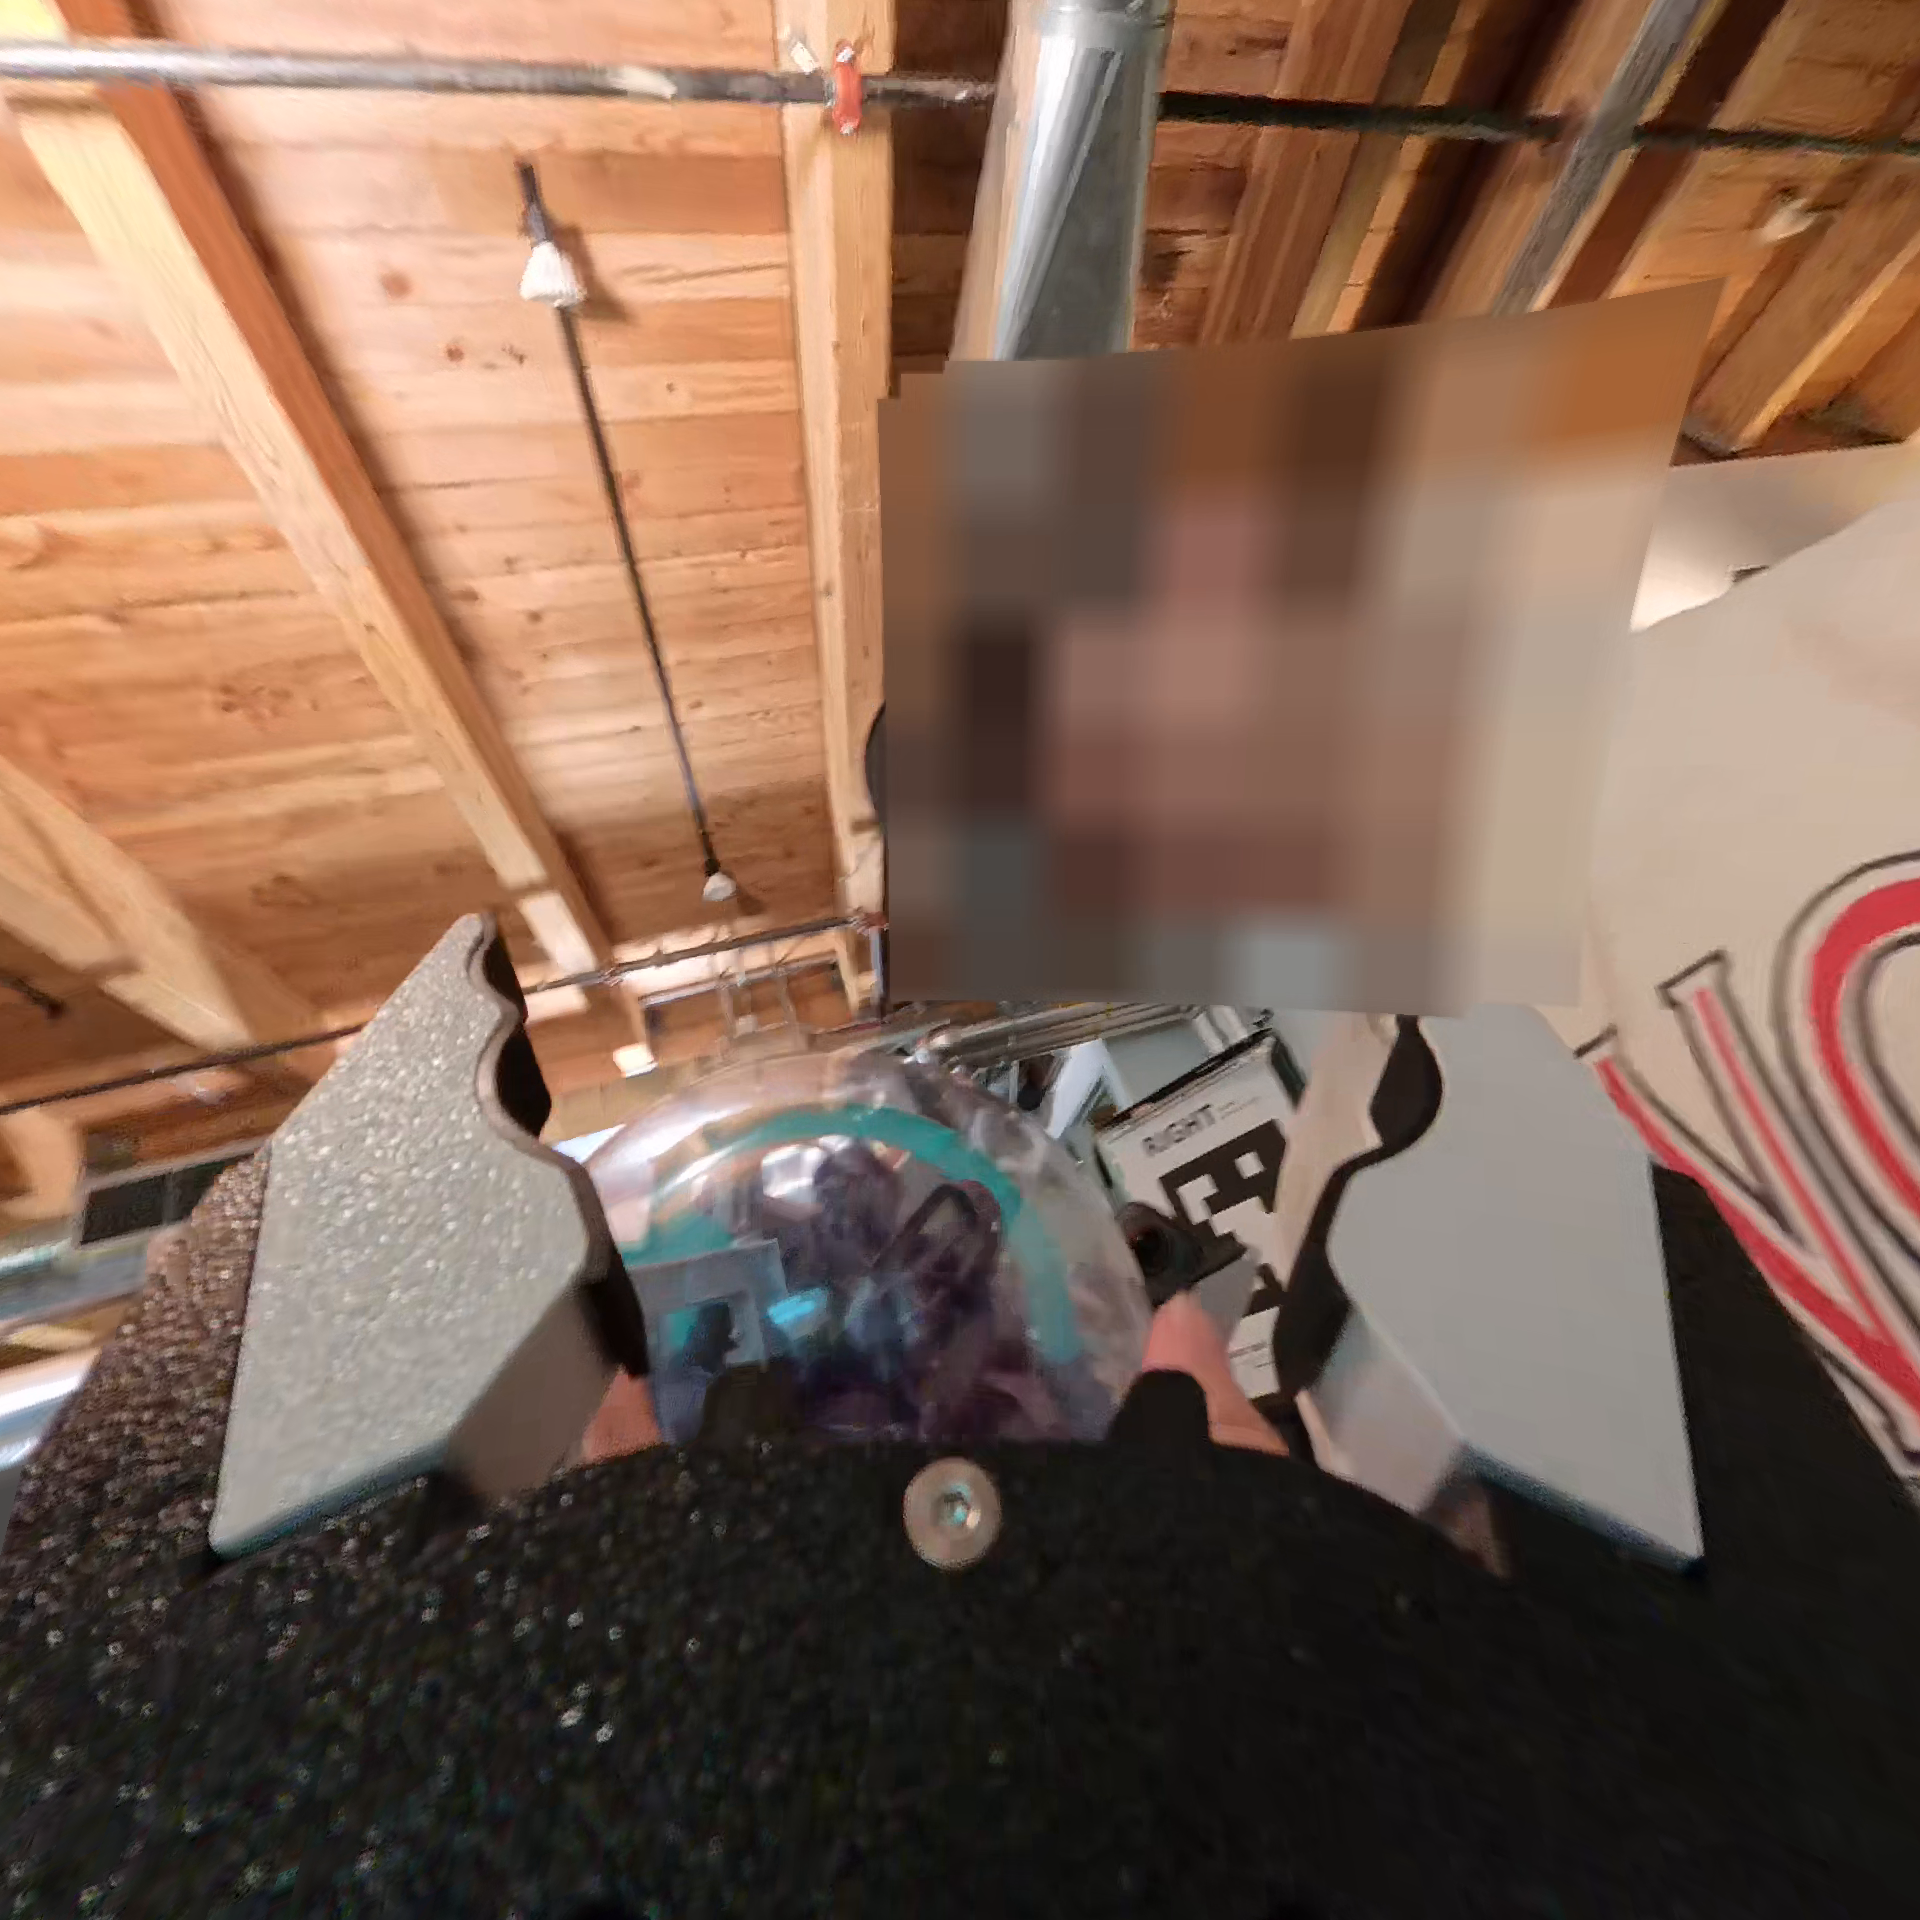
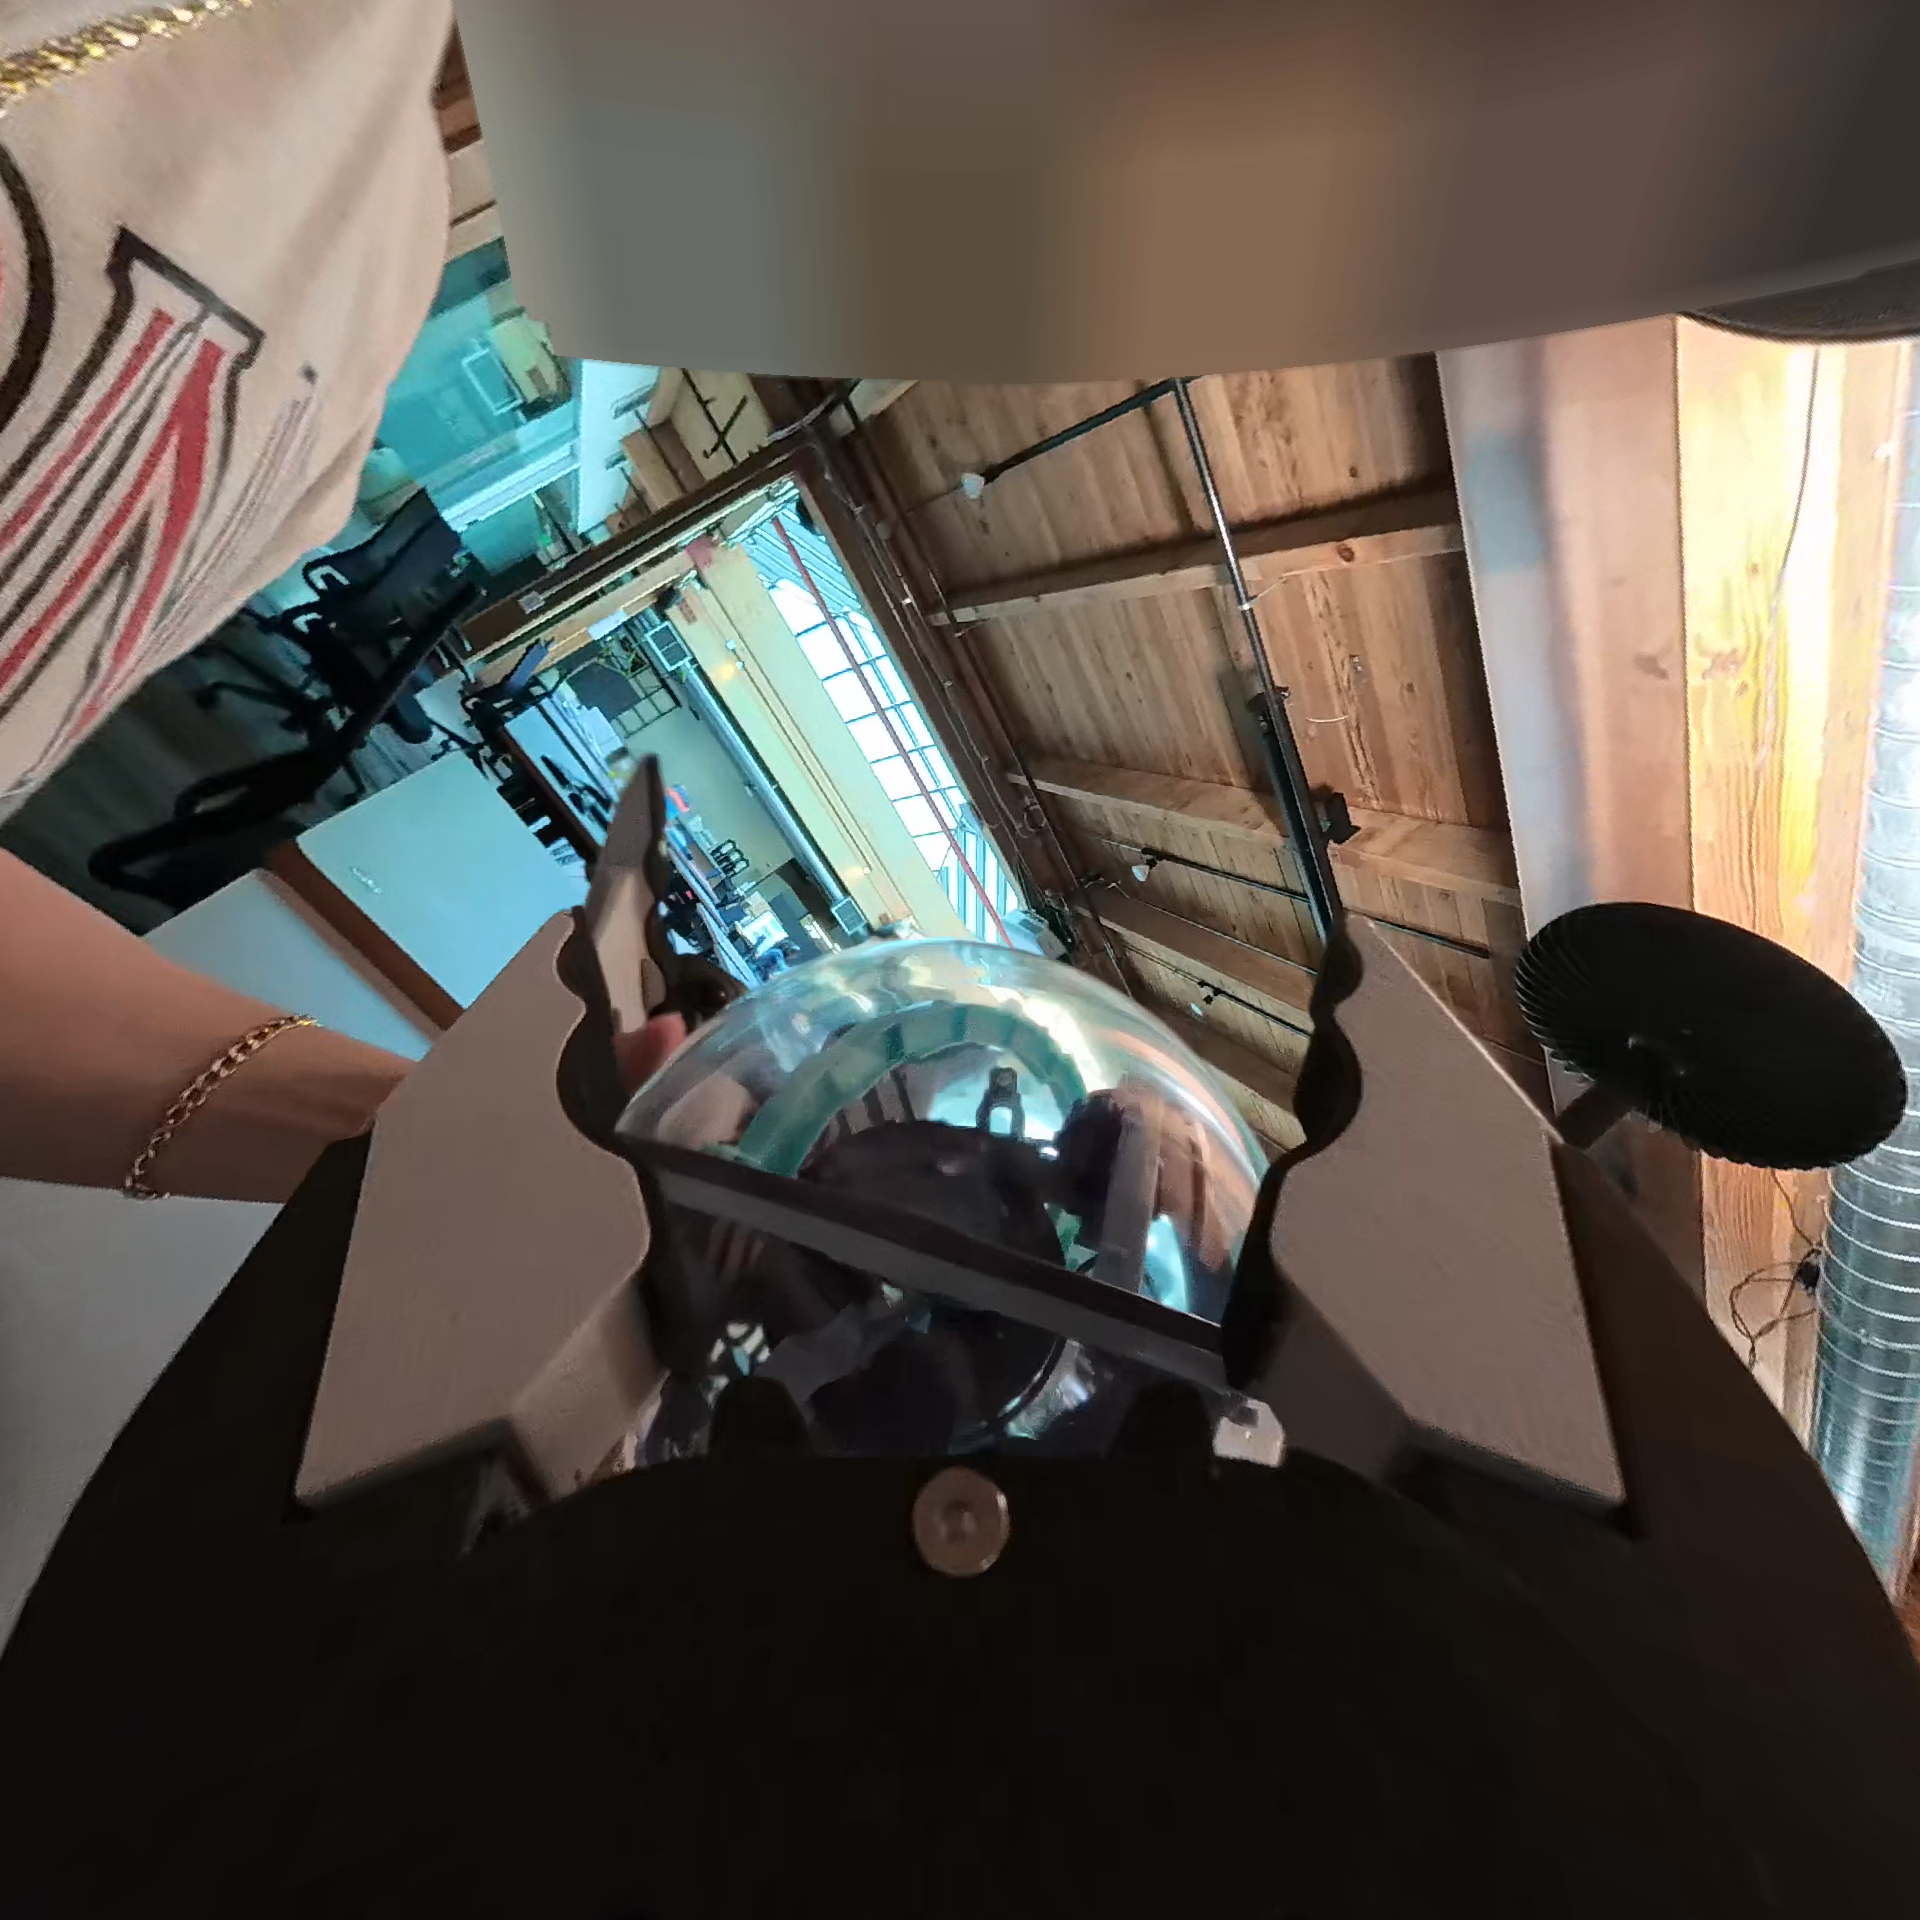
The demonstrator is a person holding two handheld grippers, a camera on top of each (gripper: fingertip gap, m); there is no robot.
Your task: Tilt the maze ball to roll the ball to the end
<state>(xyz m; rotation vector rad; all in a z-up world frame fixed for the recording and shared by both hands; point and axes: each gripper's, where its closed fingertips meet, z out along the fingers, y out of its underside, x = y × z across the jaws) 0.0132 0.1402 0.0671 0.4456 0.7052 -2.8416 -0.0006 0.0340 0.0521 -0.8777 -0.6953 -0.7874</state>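
Left gripper point(image 1: 940, 1226): two grey fingers point(image 1: 416, 1226) spread wide, flanking one maze ball point(image 1: 873, 1257); whether touching it, cannot tell. Pointed up at a wooden ceiling point(image 1: 364, 520) with beams, one silver duct point(image 1: 1070, 187) and two hanging lamps point(image 1: 542, 272) above the ball. Clear shell, teal track ring, purple parts inside; no small ball discernible. Right of the ball, the right gripper point(image 1: 1205, 1174) with a black-and-white marker, then a pale shirt point(image 1: 1766, 831) with red lettering.

Right gripper point(image 2: 945, 1081): two fingers spread, the maze ball point(image 2: 935, 1091) set between them, against both inner faces. Same clear dome, teal ring, dark parts, a flat strip crossing in front. Left of the ball, one left-gripper finger point(image 2: 623, 883), a bare arm point(image 2: 260, 1101) with one gold bracelet point(image 2: 208, 1091). Beyond the ball, windows and plank ceiling; right of it, one black finned disc point(image 2: 1704, 1039) and a ribbed duct point(image 2: 1881, 1039).
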